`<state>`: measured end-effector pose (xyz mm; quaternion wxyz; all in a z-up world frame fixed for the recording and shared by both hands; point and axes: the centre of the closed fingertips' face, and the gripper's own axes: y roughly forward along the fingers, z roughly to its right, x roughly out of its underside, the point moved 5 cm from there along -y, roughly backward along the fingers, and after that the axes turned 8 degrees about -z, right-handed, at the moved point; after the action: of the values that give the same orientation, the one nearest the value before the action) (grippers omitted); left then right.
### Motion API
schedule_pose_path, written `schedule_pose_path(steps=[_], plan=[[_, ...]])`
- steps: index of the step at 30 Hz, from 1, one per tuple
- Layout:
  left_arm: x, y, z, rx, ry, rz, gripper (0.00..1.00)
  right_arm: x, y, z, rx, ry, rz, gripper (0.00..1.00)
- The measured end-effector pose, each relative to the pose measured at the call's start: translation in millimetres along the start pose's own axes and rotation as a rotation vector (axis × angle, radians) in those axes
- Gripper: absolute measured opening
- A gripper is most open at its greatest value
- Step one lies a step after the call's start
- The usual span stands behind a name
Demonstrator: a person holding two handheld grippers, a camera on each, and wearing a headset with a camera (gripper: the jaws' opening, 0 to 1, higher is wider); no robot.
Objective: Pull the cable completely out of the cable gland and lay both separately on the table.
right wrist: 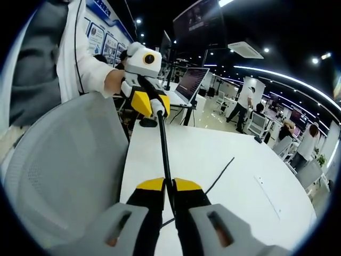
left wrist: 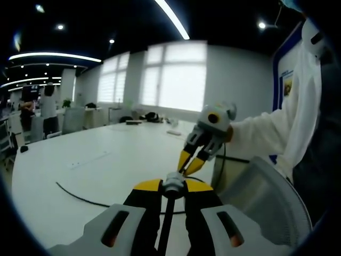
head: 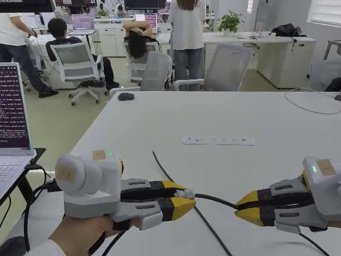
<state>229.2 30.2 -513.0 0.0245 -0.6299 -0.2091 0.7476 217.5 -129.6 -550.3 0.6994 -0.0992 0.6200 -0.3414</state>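
Observation:
I hold both grippers a little above the white table (head: 224, 117), tips facing each other. The left gripper (head: 186, 200) is shut on a small grey cable gland (head: 185, 194), seen close up as the gland (left wrist: 173, 181) between my yellow jaws. A black cable (head: 213, 200) comes out of the gland and runs straight to the right gripper (head: 241, 207), which is shut on it. In the right gripper view the cable (right wrist: 163, 144) stretches taut from my right gripper (right wrist: 169, 186) up to the gland (right wrist: 158, 111). More black cable (head: 162, 169) trails across the table below.
A white power strip (head: 218, 141) lies mid-table, a dark mouse (head: 126, 96) at the far left corner, and a thin white cable (head: 311, 109) at the right. An open laptop (head: 13, 114) stands off the left edge. Office chairs (head: 226, 66) and people lie beyond.

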Motion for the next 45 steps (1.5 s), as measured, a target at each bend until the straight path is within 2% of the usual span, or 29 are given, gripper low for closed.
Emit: schedule_pose_path(steps=[9,12,15,19,20,22,24,28,33,37,40,45], plan=[[-2.3,2.5,5.1,0.014,0.021,-0.007,0.16,3.4,1.0,0.2,0.002,0.018,-0.003,0.04],[-3.8,2.9,3.9,0.007,0.024,-0.005,0.16,-1.2,0.3,0.4,-0.015,0.054,0.019,0.16],[-3.6,3.8,2.2,0.006,0.027,-0.01,0.16,-7.8,-0.1,1.6,0.001,0.01,0.016,0.18],[-4.5,7.0,2.9,0.007,0.041,-0.018,0.16,-24.9,-1.8,4.7,0.005,0.008,0.065,0.2],[-3.8,8.6,3.3,0.005,0.054,-0.03,0.16,-36.1,-1.5,3.0,-0.012,0.024,0.114,0.22],[-3.1,10.8,4.5,0.009,0.062,-0.04,0.16,-50.2,-1.3,0.3,-0.017,-0.012,0.14,0.24],[-3.4,12.5,6.1,0.018,0.067,-0.041,0.16,-59.3,1.6,-1.9,-0.02,-0.066,0.123,0.24],[-5.0,14.9,9.0,0.031,0.074,-0.04,0.16,-67.9,7.8,-4.8,-0.041,-0.098,0.123,0.22],[-5.5,15.0,10.2,0.039,0.08,-0.035,0.16,-62.0,12.9,-6.4,-0.07,-0.127,0.091,0.19],[-5.9,14.6,12.3,0.054,0.082,-0.03,0.16,-57.1,16.2,-7.1,-0.084,-0.14,0.067,0.13],[-6.0,15.8,13.8,0.062,0.082,-0.026,0.16,-56.9,16.7,-7.1,-0.083,-0.144,0.074,0.05],[-4.6,15.5,12.6,0.062,0.063,-0.015,0.17,-55.9,17.0,-8.4,-0.09,-0.13,0.074,0.04]])
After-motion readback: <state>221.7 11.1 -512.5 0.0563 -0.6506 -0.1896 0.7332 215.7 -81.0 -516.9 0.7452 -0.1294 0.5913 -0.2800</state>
